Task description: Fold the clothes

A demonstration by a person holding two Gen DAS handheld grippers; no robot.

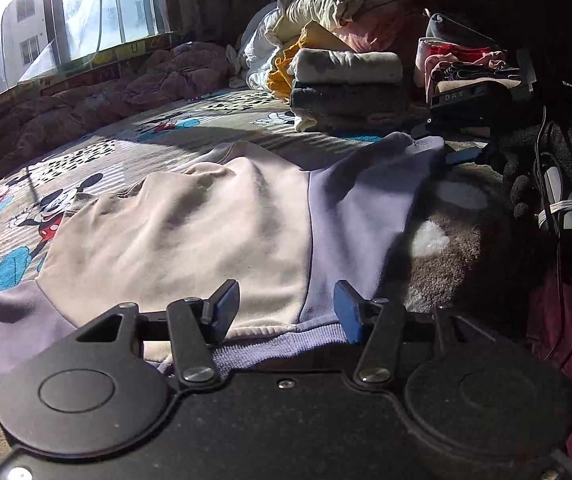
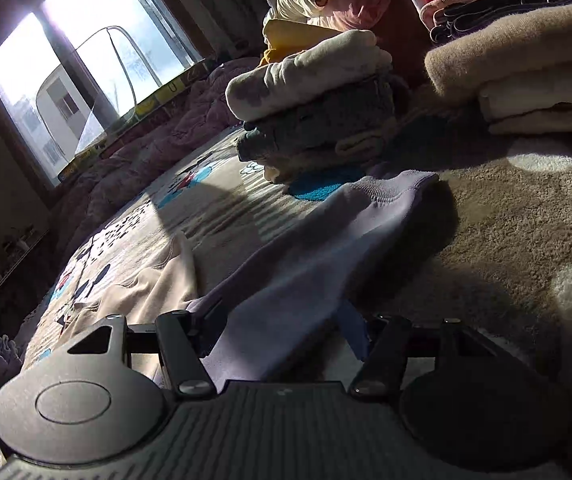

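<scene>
A cream sweatshirt [image 1: 190, 232] with lavender sleeves lies flat on the bed. My left gripper [image 1: 286, 304] hovers open over its ribbed hem [image 1: 278, 344], and neither blue pad touches cloth. In the right wrist view the lavender sleeve [image 2: 318, 248] runs between the fingers of my right gripper [image 2: 276, 316]. Its jaws stand wide and do not press on the cloth. The sleeve's cuff [image 2: 402, 188] rests farther ahead on the beige blanket. In the left wrist view a dark-gloved hand [image 1: 526, 188] shows at the right, near that cuff.
A stack of folded clothes [image 1: 346, 84] [image 2: 318, 112] sits beyond the sweatshirt. Behind it is an unfolded pile [image 1: 346, 4]. A cartoon-mouse blanket [image 1: 86, 168] covers the bed. Folded beige blankets [image 2: 526, 64] lie at the right, a pink quilt [image 1: 166, 76] below the window [image 1: 66, 12].
</scene>
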